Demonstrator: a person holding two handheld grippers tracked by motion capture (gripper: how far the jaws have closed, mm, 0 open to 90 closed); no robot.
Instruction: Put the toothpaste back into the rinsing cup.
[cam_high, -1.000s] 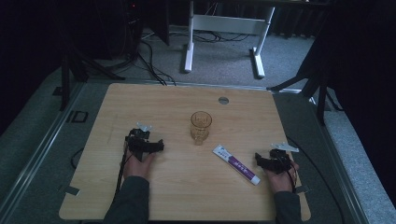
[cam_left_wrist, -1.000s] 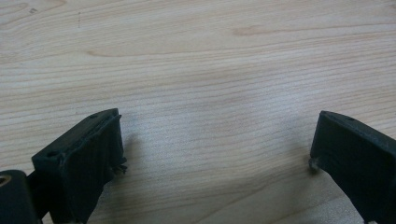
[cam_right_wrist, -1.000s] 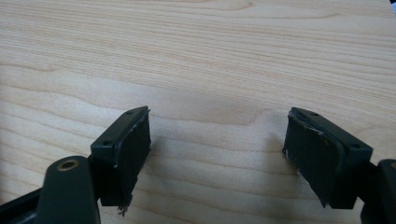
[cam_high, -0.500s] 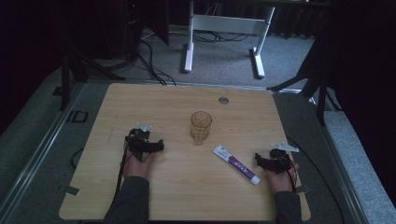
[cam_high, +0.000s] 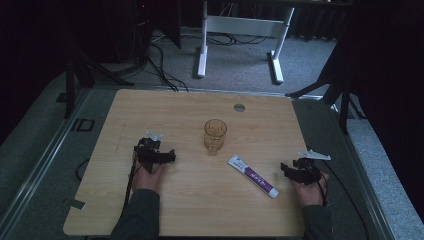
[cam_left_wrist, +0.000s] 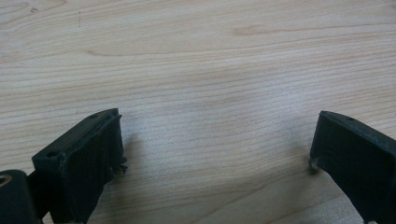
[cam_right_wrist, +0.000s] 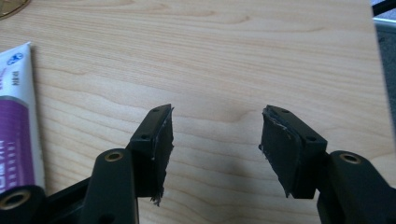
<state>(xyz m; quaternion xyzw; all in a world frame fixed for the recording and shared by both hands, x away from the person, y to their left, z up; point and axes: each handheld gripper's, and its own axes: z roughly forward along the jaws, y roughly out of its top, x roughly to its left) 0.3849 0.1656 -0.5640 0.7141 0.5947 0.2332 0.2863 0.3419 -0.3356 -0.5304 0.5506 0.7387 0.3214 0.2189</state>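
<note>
High view: a wooden table (cam_high: 165, 210) carries a ribbed amber glass (cam_high: 215, 136) at centre and, just right of it, a flat white-and-purple toothpaste tube (cam_high: 252, 176) lying diagonally. The right gripper (cam_high: 291, 171) rests near the tube's capped end, jaws empty and partly apart, having just been closing with nothing between them. The left gripper (cam_high: 167, 156) sits well apart from the glass, jaws wide and empty. Judgement: to pick up the tube, the right jaws should reopen, straddle its soft, flattened body across the narrow width, then close gently. Right gripper view: the black pads (cam_right_wrist: 162, 140) look worn and frayed.
</note>
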